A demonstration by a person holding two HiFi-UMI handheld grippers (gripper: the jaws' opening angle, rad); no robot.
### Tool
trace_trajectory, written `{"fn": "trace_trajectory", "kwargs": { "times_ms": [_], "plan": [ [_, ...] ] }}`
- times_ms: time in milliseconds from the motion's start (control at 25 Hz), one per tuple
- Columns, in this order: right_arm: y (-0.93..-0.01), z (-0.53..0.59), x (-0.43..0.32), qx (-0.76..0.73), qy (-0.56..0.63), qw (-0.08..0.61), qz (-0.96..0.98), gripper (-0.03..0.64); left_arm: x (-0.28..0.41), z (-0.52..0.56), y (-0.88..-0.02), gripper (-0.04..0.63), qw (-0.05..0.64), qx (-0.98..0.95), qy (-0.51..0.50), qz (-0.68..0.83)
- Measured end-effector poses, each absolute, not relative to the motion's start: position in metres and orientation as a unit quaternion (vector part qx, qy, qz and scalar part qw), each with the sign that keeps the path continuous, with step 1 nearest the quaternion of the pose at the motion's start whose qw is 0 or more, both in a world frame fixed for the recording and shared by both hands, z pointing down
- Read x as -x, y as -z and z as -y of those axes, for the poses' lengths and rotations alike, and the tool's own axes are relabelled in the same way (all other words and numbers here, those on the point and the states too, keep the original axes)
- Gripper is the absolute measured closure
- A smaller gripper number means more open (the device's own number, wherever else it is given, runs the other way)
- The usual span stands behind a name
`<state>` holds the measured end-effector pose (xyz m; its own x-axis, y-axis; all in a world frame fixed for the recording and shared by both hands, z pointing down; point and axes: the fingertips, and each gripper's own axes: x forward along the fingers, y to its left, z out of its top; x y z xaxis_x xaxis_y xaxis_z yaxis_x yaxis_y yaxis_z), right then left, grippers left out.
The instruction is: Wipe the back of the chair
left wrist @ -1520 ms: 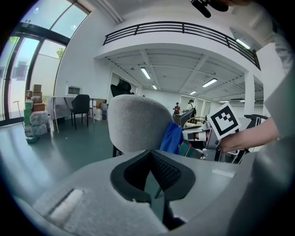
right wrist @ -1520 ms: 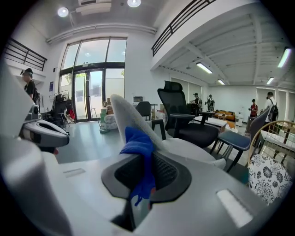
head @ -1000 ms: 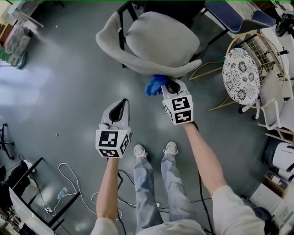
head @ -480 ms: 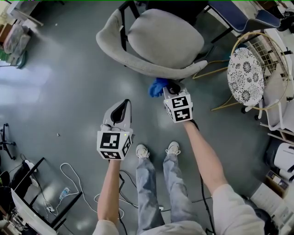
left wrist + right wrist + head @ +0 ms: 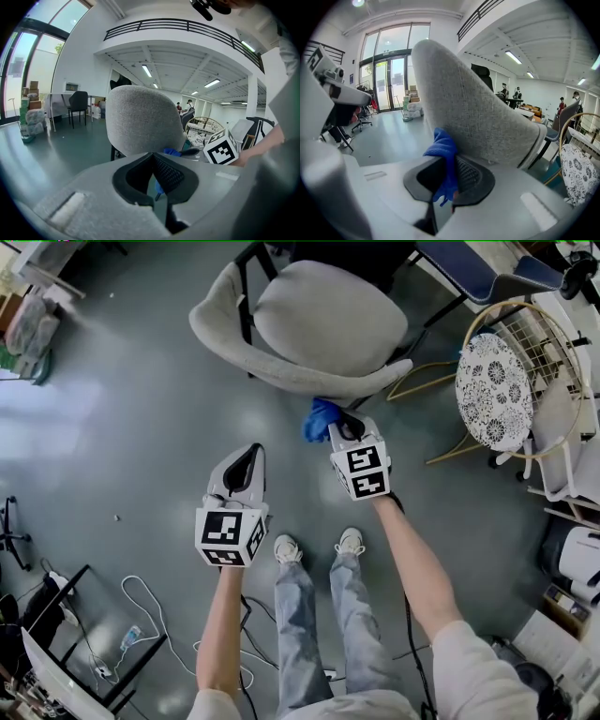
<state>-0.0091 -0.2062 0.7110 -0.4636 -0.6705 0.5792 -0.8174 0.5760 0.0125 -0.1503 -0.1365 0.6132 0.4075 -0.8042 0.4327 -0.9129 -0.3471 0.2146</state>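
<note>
Barely shifted: right gripper (image 5: 339, 420) pressing blue cloth (image 5: 317, 418) on chair back (image 5: 281, 371)

the chair (image 5: 328, 324) stands on the floor (image 5: 122, 409) ahead of the person, its back turned toward them. the right tool (image 5: 339, 424) is at that back, with the cloth (image 5: 319, 418) between its jaws and against the back's outer face. the left tool (image 5: 249, 457) hangs further left and nearer the person, clear of the chair. a wire chair (image 5: 494, 392) stands off to the right.
</note>
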Motion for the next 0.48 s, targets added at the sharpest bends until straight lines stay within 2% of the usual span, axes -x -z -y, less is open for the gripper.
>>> {"fn": "trace_trajectory", "kwargs": {
  "times_ms": [480],
  "plan": [
    [-0.647,0.171,-0.043,-0.478,-0.098,0.237,0.84,0.578,0.112,0.119,-0.592,0.591,0.203,-0.821,-0.118,0.521]
  ]
}}
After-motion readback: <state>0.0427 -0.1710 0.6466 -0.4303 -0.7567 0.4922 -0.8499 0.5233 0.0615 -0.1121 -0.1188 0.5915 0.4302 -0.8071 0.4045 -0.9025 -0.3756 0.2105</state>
